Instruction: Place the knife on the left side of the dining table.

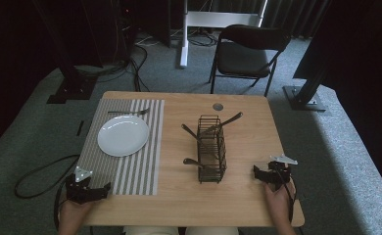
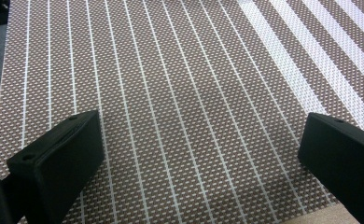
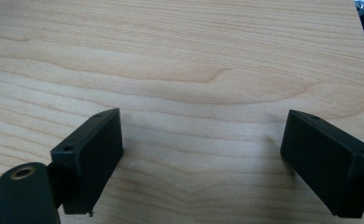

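Both grippers rest at the near edge of the table [image 1: 257, 105], one in each hand. Left gripper [image 1: 92, 192] sits on the near corner of the striped placemat [image 1: 130, 166]; its own view shows the two jaws spread wide with nothing but woven mat [image 2: 180, 102] between them. Right gripper [image 1: 263, 174] sits on bare wood near the right edge, jaws likewise spread and empty, as its own view confirms [image 3: 201, 154].

Work in hand appears to be table setting. A black wire basket [image 1: 211, 155] stands upright mid-table, just left of the right gripper, and holds several pieces of cutlery [image 1: 222, 123] whose handles stick out at angles from the top and side. One fork [image 1: 128, 112] already lies on the far edge of the placemat, beyond the white plate [image 1: 123, 135].

Handling judgement: the cutlery is metal, so stiff, light and smooth; a piece will likely slip or swing if pinched near its end. The protruding handles are the sensible place to grip, well down the shaft, with the pull directed along the handle to avoid snagging the wires. The basket looks light and tall, and could tip or drag if a piece catches. Which pieces are forks, spoons or knives cannot be told at this distance.
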`<state>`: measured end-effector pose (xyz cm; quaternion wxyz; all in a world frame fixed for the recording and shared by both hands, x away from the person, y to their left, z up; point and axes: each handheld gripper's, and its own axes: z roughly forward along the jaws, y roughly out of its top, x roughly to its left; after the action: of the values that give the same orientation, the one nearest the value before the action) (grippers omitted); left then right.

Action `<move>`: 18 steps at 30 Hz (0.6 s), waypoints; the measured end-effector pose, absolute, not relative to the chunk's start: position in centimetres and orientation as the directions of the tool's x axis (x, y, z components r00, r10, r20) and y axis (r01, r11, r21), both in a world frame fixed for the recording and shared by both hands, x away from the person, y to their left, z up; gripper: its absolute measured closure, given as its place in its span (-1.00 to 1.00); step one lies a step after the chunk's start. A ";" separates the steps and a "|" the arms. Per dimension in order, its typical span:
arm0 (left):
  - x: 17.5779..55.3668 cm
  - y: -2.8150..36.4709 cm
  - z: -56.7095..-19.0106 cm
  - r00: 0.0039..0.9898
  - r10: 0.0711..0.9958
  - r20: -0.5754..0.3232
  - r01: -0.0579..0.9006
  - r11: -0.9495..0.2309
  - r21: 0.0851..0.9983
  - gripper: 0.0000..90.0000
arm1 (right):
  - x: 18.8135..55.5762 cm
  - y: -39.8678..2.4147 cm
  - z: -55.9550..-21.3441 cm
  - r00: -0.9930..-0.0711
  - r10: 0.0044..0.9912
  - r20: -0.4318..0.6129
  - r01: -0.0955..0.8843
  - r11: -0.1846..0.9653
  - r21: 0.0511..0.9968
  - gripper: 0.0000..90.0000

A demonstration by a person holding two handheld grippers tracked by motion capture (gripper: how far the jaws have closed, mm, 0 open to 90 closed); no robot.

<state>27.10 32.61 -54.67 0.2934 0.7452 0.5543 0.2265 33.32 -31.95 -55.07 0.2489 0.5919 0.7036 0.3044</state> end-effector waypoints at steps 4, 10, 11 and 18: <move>27.1 32.7 -54.7 0.284 0.959 0.011 0.693 -0.213 0.689 -0.99 | 33.3 -31.9 -55.1 -0.174 0.985 0.010 0.682 0.113 0.723 -0.73; 27.1 32.7 -54.7 0.287 0.958 0.014 0.693 -0.217 0.688 -0.98 | 33.3 -31.9 -55.1 -0.173 0.985 0.010 0.682 0.112 0.723 -0.73; 27.2 32.6 -54.6 0.287 0.958 0.014 0.696 -0.219 0.684 -0.98 | 33.3 -31.9 -55.1 -0.173 0.985 0.010 0.682 0.112 0.723 -0.73; 27.2 32.6 -54.5 0.299 0.954 0.016 0.701 -0.231 0.674 -0.98 | 33.3 -31.9 -55.1 -0.170 0.985 0.010 0.682 0.110 0.723 -0.73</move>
<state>27.19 32.57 -54.45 0.2871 0.7532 0.5495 0.2199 33.26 -31.93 -55.07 0.2497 0.5940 0.7020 0.3033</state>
